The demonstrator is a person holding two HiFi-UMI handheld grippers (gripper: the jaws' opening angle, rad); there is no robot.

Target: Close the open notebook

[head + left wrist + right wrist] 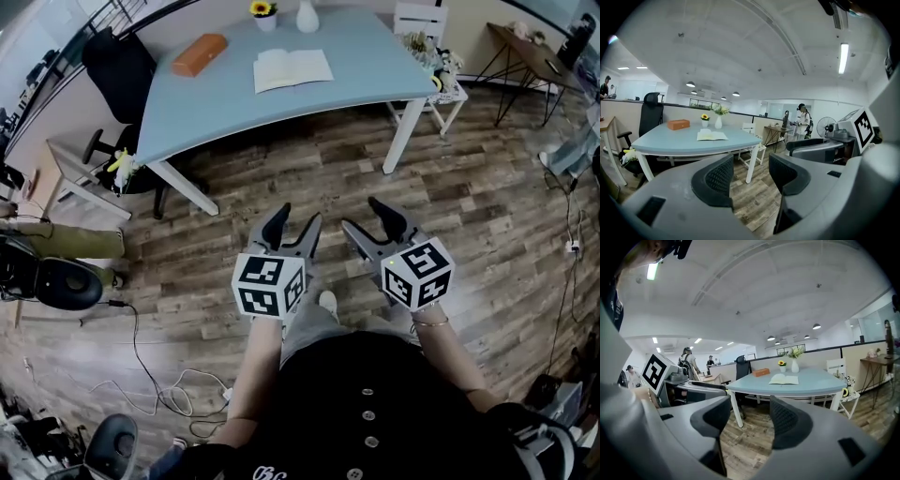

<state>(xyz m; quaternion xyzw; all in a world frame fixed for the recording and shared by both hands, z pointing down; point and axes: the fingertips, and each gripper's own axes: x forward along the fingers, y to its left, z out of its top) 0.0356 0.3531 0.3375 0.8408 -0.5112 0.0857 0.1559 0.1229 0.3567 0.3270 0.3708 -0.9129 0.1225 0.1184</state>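
Floor (281, 178) between person and table (206, 103) lay open; cables (155, 389) trailed at near left. Table's near edge curved, on white legs. Left gripper (296, 225) and right gripper (367, 220) were held side by side, well short of table, jaws of both spread, gripping nothing. Notebook (292, 69) lay open, pages up, mid-table toward far side, bare tabletop before it. Surroundings: black chair (117, 66), orange box (199, 54), sunflower pot (263, 13), white vase (307, 17), white chair (420, 17).
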